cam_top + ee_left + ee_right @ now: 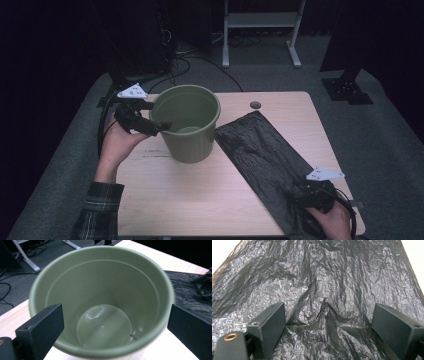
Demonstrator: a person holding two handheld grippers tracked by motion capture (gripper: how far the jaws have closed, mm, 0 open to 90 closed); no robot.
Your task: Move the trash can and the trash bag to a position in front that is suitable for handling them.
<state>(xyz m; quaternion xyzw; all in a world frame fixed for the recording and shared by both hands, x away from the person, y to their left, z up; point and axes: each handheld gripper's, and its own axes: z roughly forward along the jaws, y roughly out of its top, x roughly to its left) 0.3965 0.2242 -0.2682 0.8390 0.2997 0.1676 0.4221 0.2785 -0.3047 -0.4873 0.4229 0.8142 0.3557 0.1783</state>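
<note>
Left gripper (161,126), jaws spread, straddles the green bin (188,122) rim; right gripper (295,196), jaws spread, seemingly touches the black bag (260,150).

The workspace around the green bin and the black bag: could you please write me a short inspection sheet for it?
Surface: light wooden table, with a round hole near its far edge.
Job's things: green bin upright and empty; black plastic bag lying flat and crinkled beside it.
Clutter: nothing seen.
Grippers: left gripper open at the bin's rim, one jaw inside it; right gripper open over the bag's near end.
Cables: black cables on the floor beyond the table; one trails from each gripper.
Surroundings: grey carpet, a white frame, dark background.
</note>
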